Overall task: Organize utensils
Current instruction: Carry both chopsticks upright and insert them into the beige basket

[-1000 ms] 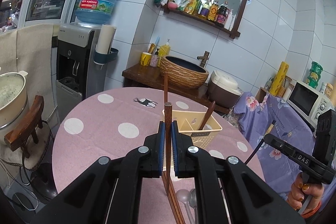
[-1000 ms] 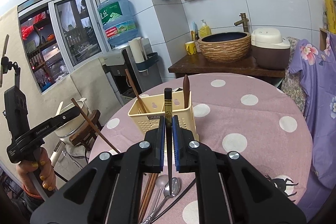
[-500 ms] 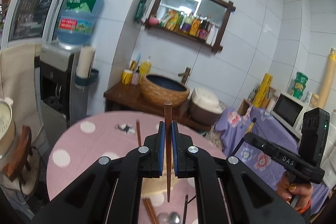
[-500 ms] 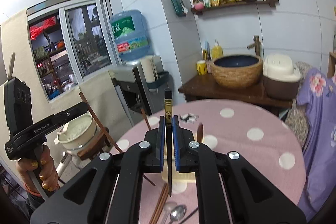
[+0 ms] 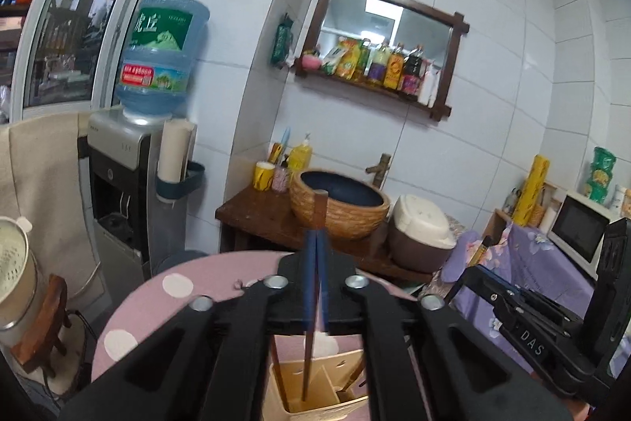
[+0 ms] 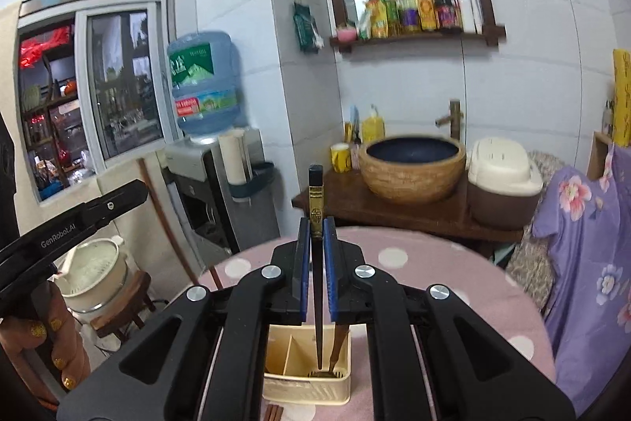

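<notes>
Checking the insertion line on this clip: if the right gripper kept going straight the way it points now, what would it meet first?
Most likely the cream utensil caddy. The right gripper points down at it, shut on a black chopstick whose tip already looks to be inside the right-hand compartment, beside a brown utensil. Depth is unclear, so the compartment floor is a guess.

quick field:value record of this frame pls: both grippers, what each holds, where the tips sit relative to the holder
left gripper: shut on brown chopstick, held upright
brown chopstick tip: inside a compartment of the utensil holder
right gripper: shut on black chopstick, gold band near its top, held upright
black chopstick tip: down in the right compartment of the utensil holder, beside a brown utensil already standing there
surface: pink polka-dot table
release: not yet, both chopsticks clamped
</notes>
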`<state>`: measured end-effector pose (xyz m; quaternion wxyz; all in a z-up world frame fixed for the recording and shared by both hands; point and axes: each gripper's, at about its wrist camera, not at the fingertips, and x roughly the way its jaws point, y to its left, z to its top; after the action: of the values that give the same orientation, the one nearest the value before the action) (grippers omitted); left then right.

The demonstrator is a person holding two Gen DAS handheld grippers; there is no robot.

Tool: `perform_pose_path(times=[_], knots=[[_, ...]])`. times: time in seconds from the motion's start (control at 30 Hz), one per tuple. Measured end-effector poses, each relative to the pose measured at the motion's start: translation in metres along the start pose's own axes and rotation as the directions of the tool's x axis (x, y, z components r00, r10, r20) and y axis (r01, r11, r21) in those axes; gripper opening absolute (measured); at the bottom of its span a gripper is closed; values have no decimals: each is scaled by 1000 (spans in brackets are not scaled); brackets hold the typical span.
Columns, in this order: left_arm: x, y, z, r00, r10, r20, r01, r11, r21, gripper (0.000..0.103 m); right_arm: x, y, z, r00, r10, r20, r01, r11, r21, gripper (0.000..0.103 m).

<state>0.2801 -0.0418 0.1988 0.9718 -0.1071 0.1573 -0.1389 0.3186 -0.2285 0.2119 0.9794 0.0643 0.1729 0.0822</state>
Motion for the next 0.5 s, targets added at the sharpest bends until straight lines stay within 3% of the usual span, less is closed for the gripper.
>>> perform_pose_path(times=[0.27,0.5], knots=[[38,18,-47,994,18,-112,-21,999,-33,1,40,-8,-52,993,-4,-115,7,1000,27,8],[37,29,-77,985,5,-170,-14,999,-51,2,50,-13,-80,991,12,-137,-7,999,39,8]])
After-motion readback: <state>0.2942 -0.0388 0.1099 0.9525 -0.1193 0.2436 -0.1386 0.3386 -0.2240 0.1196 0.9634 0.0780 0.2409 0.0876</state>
